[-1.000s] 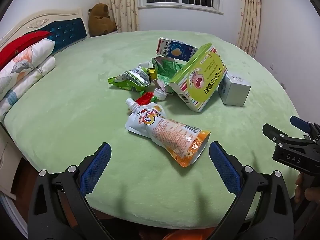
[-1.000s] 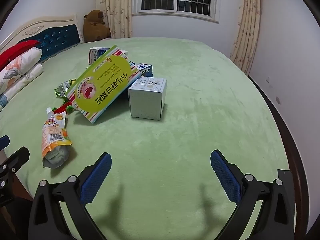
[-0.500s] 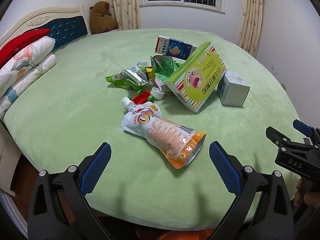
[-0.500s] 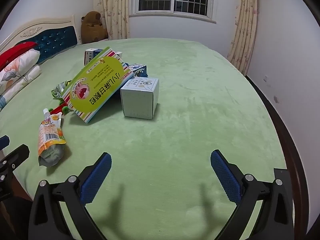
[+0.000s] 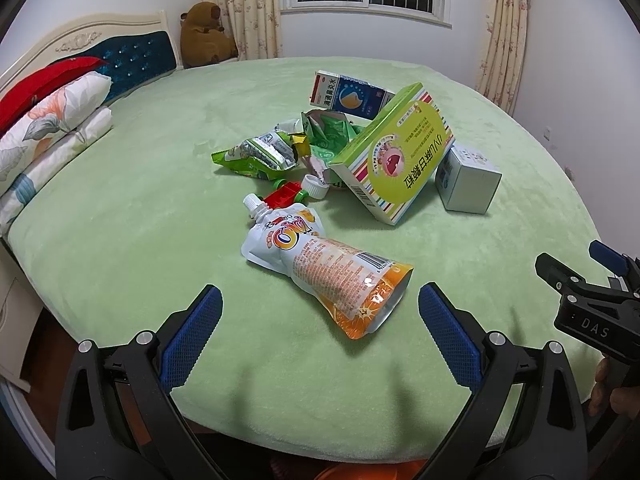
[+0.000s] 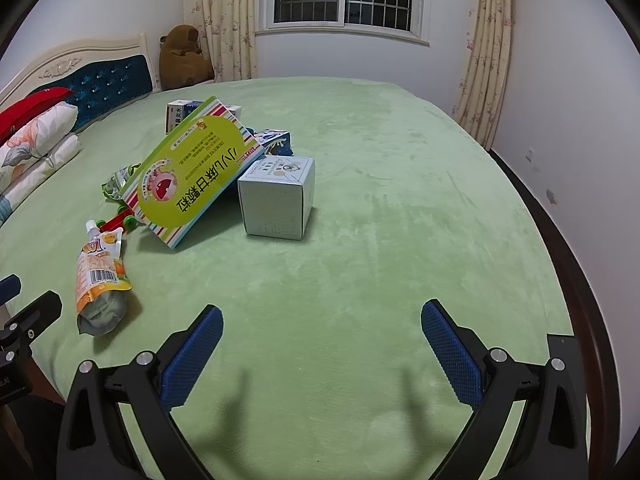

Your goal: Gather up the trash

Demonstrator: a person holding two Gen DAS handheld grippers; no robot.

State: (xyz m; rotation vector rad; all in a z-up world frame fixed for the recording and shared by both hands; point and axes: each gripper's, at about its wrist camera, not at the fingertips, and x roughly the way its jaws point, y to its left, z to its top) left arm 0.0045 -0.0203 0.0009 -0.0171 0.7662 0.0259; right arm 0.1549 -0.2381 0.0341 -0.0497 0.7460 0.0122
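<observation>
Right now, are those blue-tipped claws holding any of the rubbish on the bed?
No. The left gripper and right gripper are both open and empty; the juice pouch lies untouched on the bed.

The green box (image 5: pixel 394 156) hides most of a blue carton (image 6: pixel 276 140), perhaps milk.

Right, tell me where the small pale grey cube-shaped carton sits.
The small pale grey cube-shaped carton stands on the green bedspread, centre-left in the right wrist view, touching the right edge of the tilted green striped box.
</observation>
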